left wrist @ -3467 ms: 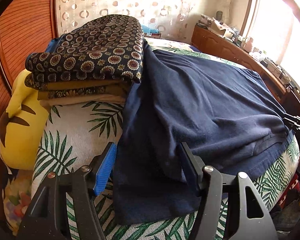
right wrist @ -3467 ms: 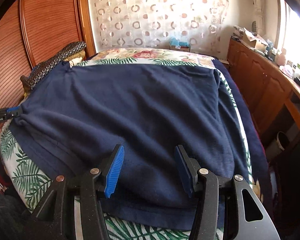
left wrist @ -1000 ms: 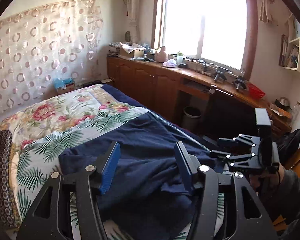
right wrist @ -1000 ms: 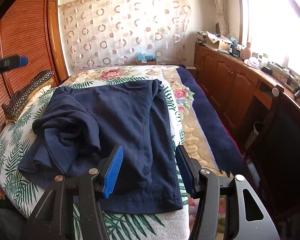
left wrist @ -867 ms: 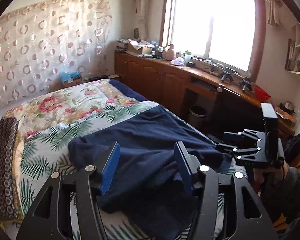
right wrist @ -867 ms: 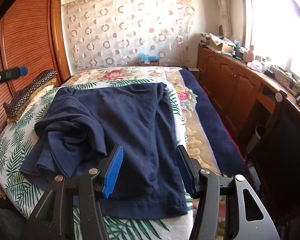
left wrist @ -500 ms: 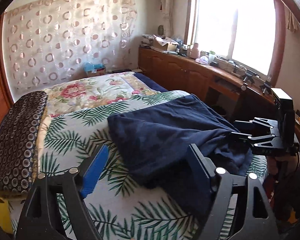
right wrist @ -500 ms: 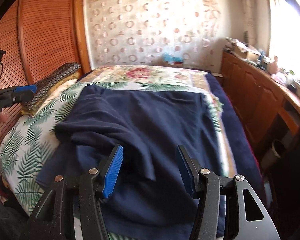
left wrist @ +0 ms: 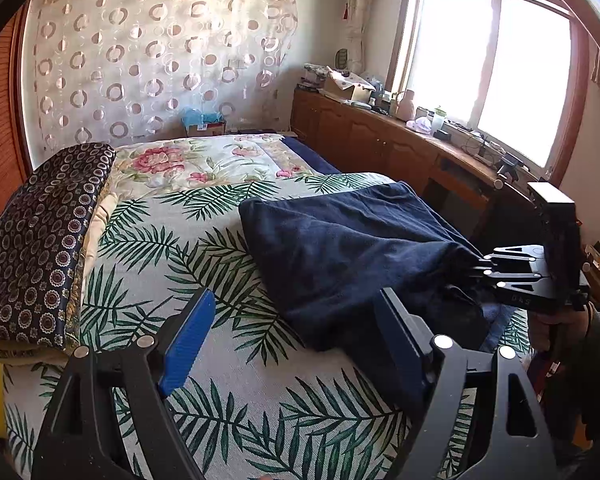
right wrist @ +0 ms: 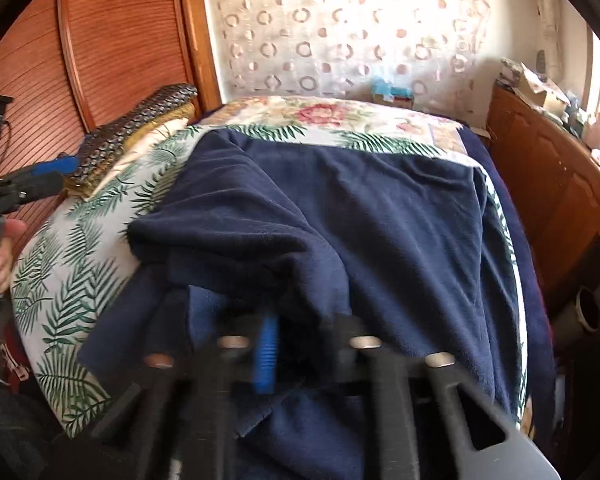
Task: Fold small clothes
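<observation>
On a bed (left wrist: 228, 412) spread with a palm-leaf cover, a navy garment (left wrist: 340, 248) lies half folded at centre right of the left wrist view, its soft, knit-like cloth sagging into thick ridges and draping over the bed's near edge. It looks light and limp, likely to slump unless taken at a hem or corner, and thick enough to bunch between pads. The right hand-held gripper (right wrist: 300, 344), blurred at the bottom of its own view, is closing its jaws on a bunched fold of the garment at the near edge; the left wrist view shows its tips buried in the cloth. The left hand-held gripper (left wrist: 292, 344) hangs with jaws spread over bare cover, grasping nothing. A stack of patterned folded fabrics (left wrist: 40, 240) sits at left. Beyond, a ring-patterned curtain (left wrist: 160, 64), a wooden cabinet run (left wrist: 380, 148) and a bright window (left wrist: 488, 72) frame the room.
</observation>
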A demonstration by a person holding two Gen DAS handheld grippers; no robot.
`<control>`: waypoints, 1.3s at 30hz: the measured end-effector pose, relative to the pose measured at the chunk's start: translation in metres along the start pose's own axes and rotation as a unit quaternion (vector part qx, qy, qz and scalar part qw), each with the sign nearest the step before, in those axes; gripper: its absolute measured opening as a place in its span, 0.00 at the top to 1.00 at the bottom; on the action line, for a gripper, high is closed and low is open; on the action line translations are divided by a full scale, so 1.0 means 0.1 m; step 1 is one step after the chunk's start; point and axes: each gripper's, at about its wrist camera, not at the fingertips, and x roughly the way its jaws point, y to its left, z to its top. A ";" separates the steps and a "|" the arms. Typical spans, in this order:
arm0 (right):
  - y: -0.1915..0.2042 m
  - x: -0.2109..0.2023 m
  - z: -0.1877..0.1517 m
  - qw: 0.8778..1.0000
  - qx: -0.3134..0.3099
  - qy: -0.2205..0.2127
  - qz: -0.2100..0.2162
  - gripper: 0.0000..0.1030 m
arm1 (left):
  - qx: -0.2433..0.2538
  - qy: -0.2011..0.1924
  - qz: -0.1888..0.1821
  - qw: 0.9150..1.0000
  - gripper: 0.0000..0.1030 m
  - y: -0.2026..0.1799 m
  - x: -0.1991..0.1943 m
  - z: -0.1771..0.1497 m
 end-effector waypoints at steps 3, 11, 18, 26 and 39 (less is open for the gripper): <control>0.03 -0.24 0.01 0.999 -0.002 -0.038 0.006 0.91 | -0.001 -0.001 -0.001 1.000 0.20 -0.01 0.00 -0.01; 0.00 -0.82 0.12 0.995 -0.010 -0.095 -0.022 0.91 | 0.000 -0.007 -0.008 1.000 0.20 -0.06 -0.03 -0.01; -0.42 -0.45 -0.11 0.997 0.031 -0.012 -0.073 0.91 | 0.005 -0.015 -0.008 1.000 0.20 -0.11 -0.07 0.02; -0.44 -0.43 -0.11 0.994 0.044 -0.004 -0.099 0.69 | 0.006 -0.015 -0.005 1.000 0.20 -0.12 -0.08 0.01; 0.04 -0.38 0.09 0.997 -0.007 -0.044 -0.065 0.49 | 0.007 -0.020 0.001 1.000 0.20 -0.11 -0.12 0.01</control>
